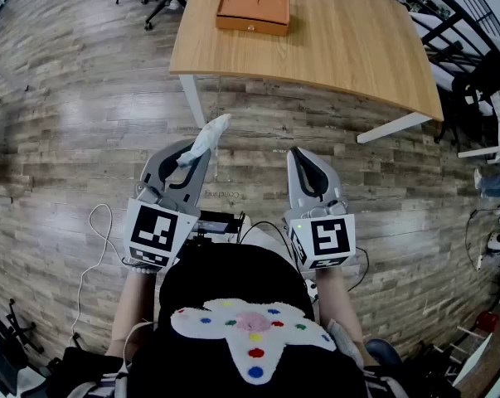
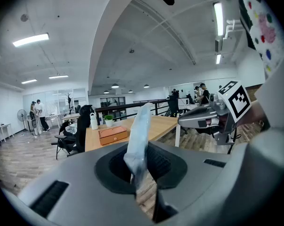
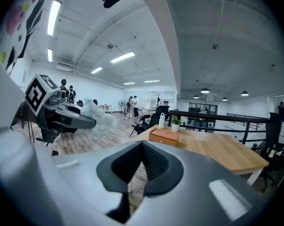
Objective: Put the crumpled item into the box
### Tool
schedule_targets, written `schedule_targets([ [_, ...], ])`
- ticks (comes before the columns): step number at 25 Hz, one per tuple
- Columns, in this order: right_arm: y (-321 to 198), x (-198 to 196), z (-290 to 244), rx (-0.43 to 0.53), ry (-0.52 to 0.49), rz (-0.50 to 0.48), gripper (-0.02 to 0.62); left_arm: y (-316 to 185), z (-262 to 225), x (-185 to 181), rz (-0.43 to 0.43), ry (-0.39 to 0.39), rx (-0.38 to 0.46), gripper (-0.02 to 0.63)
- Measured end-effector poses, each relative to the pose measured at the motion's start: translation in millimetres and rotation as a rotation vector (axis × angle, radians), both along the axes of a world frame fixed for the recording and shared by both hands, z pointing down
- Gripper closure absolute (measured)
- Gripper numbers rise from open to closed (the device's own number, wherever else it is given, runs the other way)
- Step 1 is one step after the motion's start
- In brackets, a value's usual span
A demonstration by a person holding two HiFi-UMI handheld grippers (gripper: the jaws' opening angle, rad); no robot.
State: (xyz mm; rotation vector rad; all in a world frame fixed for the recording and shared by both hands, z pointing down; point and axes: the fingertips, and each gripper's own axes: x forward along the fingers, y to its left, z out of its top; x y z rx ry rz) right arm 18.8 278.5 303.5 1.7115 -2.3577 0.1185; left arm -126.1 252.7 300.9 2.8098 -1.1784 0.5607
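Note:
A crumpled white plastic item sticks up from the tip of my left gripper, which is shut on its lower end. In the left gripper view the item stands upright between the pads. The box is a closed orange-brown case lying on the wooden table ahead, well beyond both grippers. It also shows in the left gripper view and in the right gripper view. My right gripper is held beside the left one, shut with nothing in it. Both hover above the wood floor.
A white bottle and a small potted plant stand on the table behind the box. Black office chairs sit at the table's far side. White table legs reach the floor ahead. Cables trail on the floor at left.

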Motion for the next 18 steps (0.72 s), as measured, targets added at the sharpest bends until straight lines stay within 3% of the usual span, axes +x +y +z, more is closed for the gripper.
schedule_targets([
  [12, 3, 6, 3, -0.01, 0.001, 0.001, 0.588, 5, 4, 7, 0.001, -0.013, -0.015, 0.557],
  [18, 5, 15, -4, 0.029, -0.089, 0.013, 0.588, 9, 3, 9, -0.023, -0.022, -0.012, 0.557],
])
